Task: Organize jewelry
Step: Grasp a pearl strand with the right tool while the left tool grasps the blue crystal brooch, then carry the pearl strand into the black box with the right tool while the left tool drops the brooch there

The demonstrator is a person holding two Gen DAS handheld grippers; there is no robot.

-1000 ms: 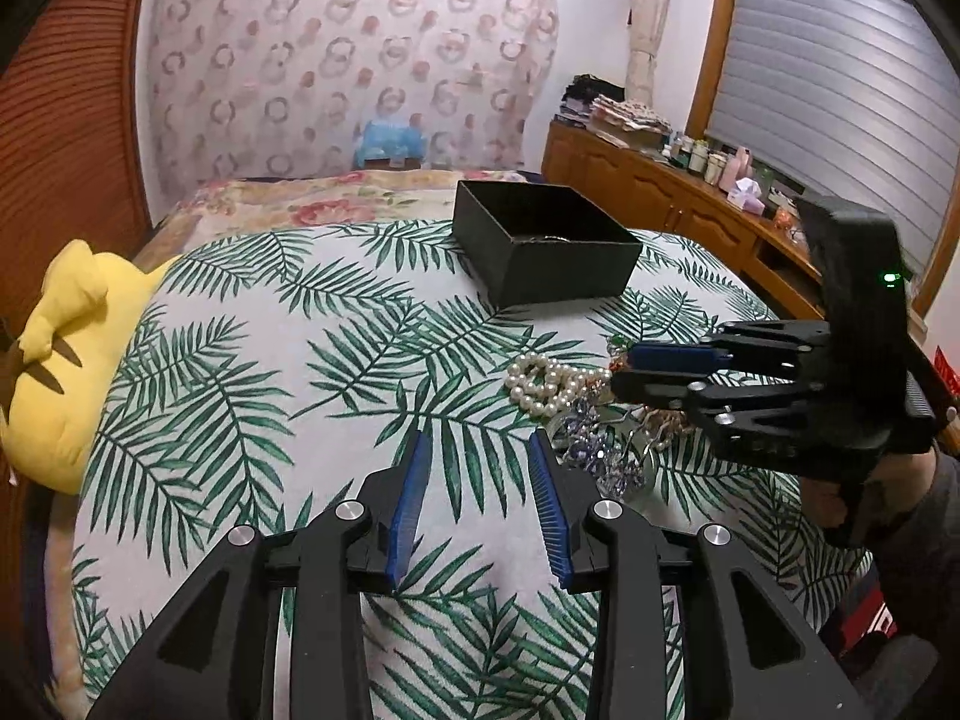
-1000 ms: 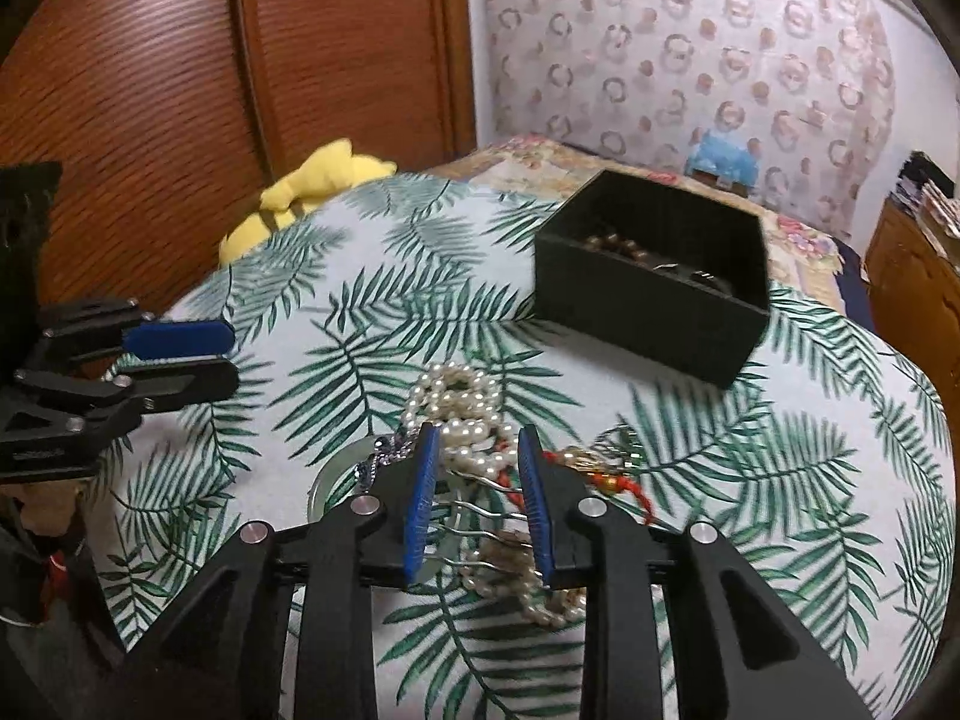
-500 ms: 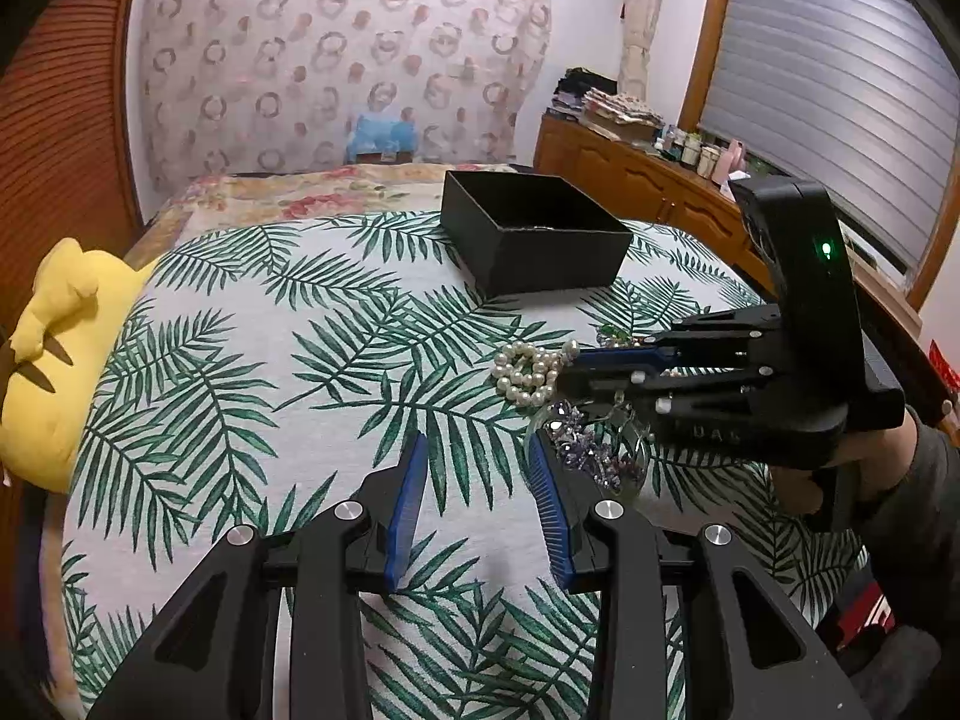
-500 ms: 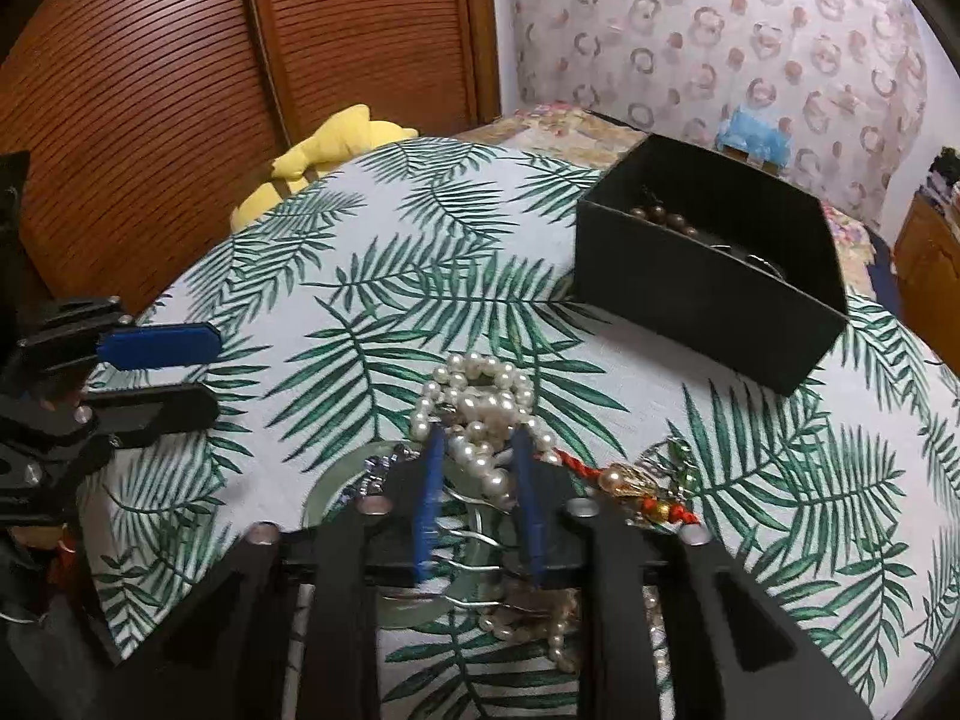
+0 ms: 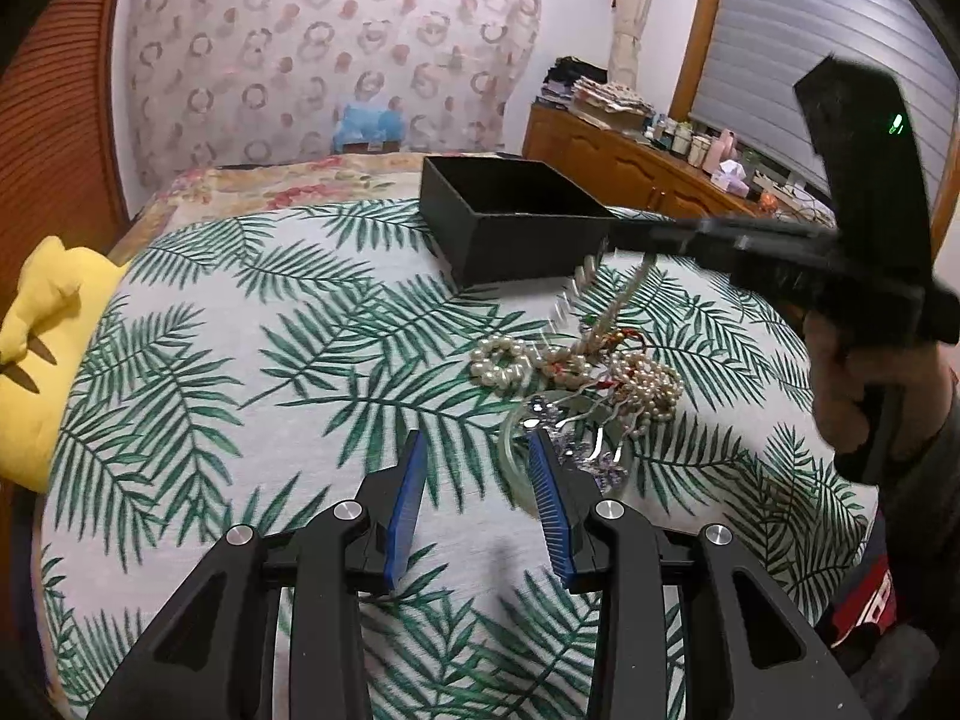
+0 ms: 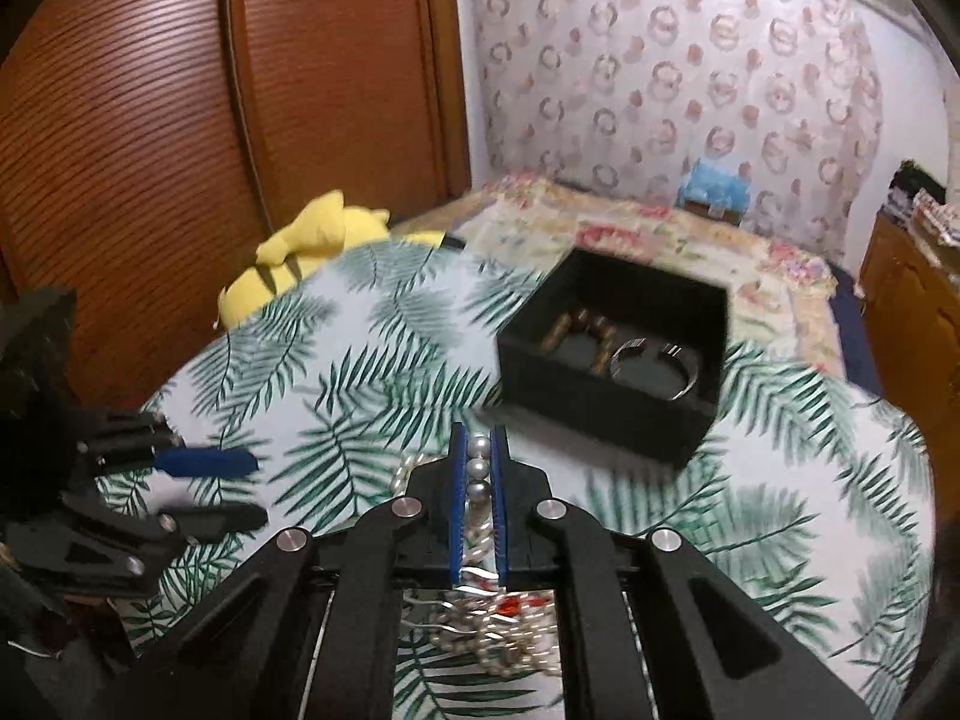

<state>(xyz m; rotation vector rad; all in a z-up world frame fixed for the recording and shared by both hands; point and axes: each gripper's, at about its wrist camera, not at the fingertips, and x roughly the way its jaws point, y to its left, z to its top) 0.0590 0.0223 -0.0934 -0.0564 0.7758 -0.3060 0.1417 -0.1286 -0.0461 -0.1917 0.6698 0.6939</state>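
Observation:
My right gripper point(image 6: 477, 468) is shut on a pearl necklace point(image 6: 477, 447), whose beads show between the blue pads. In the left wrist view the right gripper point(image 5: 609, 235) hangs above the bedspread beside the black box point(image 5: 510, 240), and the necklace point(image 5: 624, 294) droops from it to the jewelry pile point(image 5: 600, 384). The pile holds more pearls, a pale green bangle point(image 5: 510, 456) and a crystal piece. My left gripper point(image 5: 474, 444) stands open just before the pile with nothing between its fingers. The box point(image 6: 606, 414) holds a brown bead bracelet point(image 6: 579, 327) and a silver bangle point(image 6: 654, 366).
A yellow plush toy point(image 5: 36, 330) lies at the bed's left edge, near brown wardrobe doors point(image 6: 180, 120). A wooden dresser point(image 5: 630, 162) with small bottles runs along the right wall. The leaf-print bedspread point(image 5: 240, 360) lies bare left of the pile.
My right gripper shut on the pearl necklace in the pile and rose toward the box, drawing the strand up. The left gripper has stayed put and open.

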